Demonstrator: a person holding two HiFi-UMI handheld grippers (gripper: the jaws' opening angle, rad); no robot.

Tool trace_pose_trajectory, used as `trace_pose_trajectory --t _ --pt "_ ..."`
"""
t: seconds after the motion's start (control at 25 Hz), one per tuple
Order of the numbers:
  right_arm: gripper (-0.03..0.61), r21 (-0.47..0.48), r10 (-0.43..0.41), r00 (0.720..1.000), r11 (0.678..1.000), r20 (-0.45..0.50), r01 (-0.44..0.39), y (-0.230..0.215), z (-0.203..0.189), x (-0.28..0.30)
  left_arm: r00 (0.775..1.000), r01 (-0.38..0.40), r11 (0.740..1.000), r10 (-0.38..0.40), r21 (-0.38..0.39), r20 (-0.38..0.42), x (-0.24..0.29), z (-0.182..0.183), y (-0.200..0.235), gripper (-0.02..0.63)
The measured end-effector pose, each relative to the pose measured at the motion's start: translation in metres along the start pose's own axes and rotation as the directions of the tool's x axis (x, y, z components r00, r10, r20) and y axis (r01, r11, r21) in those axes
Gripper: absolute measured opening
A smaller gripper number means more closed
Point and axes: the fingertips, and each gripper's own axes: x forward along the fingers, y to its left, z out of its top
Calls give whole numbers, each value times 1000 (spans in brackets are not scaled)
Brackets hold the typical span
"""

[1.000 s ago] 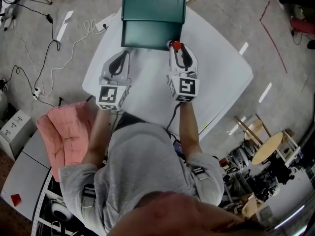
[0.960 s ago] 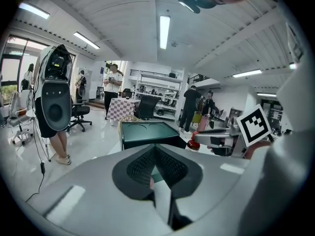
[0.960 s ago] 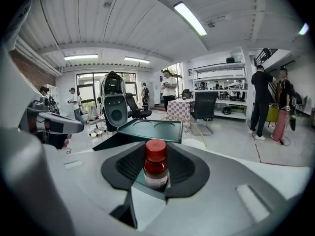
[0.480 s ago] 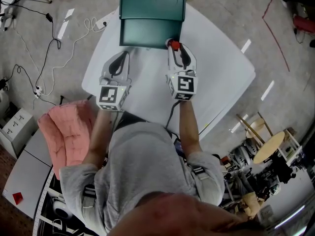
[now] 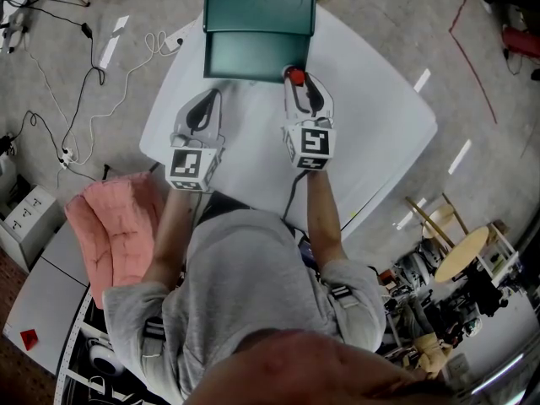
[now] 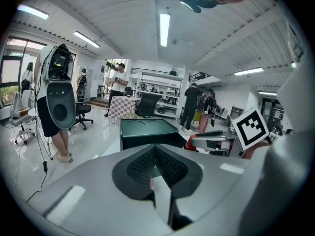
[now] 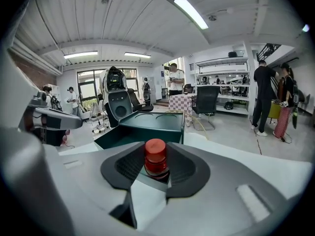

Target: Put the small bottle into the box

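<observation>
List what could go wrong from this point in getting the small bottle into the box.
1. The right hand-held gripper holds the small bottle at the near right corner of the box, not clearly over the inside. Its jaws have just opened a little, so the bottle might drop short onto the white table.
2. If it is carried forward at this height, the bottle could knock the box's front wall.

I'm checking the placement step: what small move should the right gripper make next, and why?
Probably carry the right gripper a little forward, over the box. The small bottle stands between its fingers, which have just opened slightly, but in the head view its red cap is only at the box's near wall, not yet above the open compartment.
</observation>
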Motion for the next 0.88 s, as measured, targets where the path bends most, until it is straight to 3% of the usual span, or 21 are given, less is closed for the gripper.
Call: trace_pose_trajectory --t 0.48,0.88 --pt "140 -5 6 1000 1000 -7 -6 1 0 0 1000 -18 1000 18 12 15 -13 6 -4 12" --pt "210 17 37 999 999 39 -38 7 14 -12 999 -36 999 35 22 38 -27 12 -2 12"
